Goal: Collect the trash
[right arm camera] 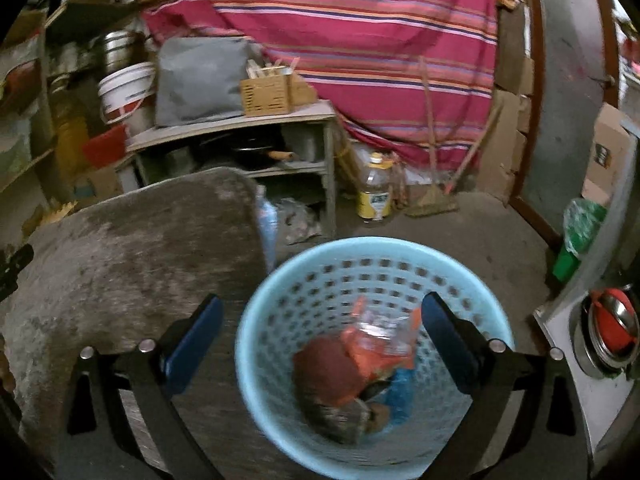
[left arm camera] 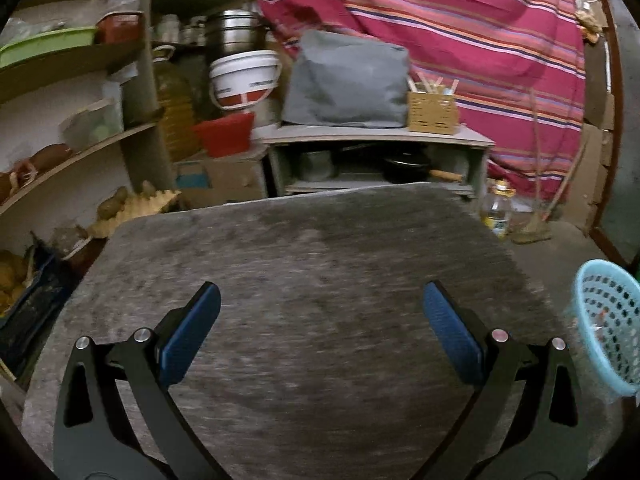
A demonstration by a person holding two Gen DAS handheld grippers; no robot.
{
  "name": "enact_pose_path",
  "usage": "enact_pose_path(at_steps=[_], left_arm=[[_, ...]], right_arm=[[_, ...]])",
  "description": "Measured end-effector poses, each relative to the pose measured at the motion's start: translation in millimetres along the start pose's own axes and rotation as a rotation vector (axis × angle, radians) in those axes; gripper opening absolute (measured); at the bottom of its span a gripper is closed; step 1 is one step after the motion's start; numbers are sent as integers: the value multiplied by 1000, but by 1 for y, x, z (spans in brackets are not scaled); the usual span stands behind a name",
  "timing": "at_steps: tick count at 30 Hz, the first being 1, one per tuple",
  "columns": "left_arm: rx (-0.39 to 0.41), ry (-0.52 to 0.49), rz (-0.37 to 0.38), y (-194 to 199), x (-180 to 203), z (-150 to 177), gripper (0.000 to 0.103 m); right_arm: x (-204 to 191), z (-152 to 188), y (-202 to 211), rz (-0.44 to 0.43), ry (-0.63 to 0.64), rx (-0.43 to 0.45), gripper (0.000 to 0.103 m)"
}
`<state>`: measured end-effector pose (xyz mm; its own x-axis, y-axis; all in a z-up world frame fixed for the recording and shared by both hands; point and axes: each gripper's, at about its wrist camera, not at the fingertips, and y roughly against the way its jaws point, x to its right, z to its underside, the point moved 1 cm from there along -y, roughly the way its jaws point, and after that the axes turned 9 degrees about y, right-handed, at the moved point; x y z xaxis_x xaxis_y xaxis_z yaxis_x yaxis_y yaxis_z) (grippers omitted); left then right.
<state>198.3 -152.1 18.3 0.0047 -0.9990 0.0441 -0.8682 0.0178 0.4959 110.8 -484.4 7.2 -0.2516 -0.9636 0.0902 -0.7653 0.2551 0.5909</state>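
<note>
A light blue perforated waste basket (right arm camera: 280, 304) stands on the floor beside the grey table (right arm camera: 120, 240). Inside it lie an orange and clear wrapper (right arm camera: 380, 344), a dark red piece (right arm camera: 326, 368) and blue and grey scraps. My right gripper (right arm camera: 322, 312) hangs open above the basket's mouth, nothing between its blue pads. In the left wrist view my left gripper (left arm camera: 322, 300) is open over the bare grey table (left arm camera: 320, 260), holding nothing. The basket (left arm camera: 608, 320) shows at that view's right edge.
Shelves (left arm camera: 80, 140) crowded with containers stand to the left. Behind the table is a low cabinet (left arm camera: 376, 152) with a grey bag and a wicker box. A striped cloth (left arm camera: 460, 40) hangs behind. A bottle (right arm camera: 374, 188) and a broom (right arm camera: 436, 196) are on the floor.
</note>
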Motion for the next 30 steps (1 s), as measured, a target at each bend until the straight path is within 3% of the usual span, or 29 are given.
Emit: enact_pose_path(at_steps=[7, 14, 17, 21, 30], left_arm=[[13, 23, -62, -6, -59, 5, 98], [36, 71, -104, 4, -107, 13, 98], [44, 95, -87, 24, -125, 14, 98], [118, 75, -133, 60, -135, 14, 98], [157, 96, -61, 134, -149, 41, 98]], right_arm=[[-64, -7, -12, -26, 79, -3, 97], [-127, -15, 0, -85, 152, 60, 97], [-152, -15, 17, -101, 192, 104, 97], [-170, -11, 49, -111, 218, 167, 97], [-194, 24, 122, -160, 199, 239, 97]])
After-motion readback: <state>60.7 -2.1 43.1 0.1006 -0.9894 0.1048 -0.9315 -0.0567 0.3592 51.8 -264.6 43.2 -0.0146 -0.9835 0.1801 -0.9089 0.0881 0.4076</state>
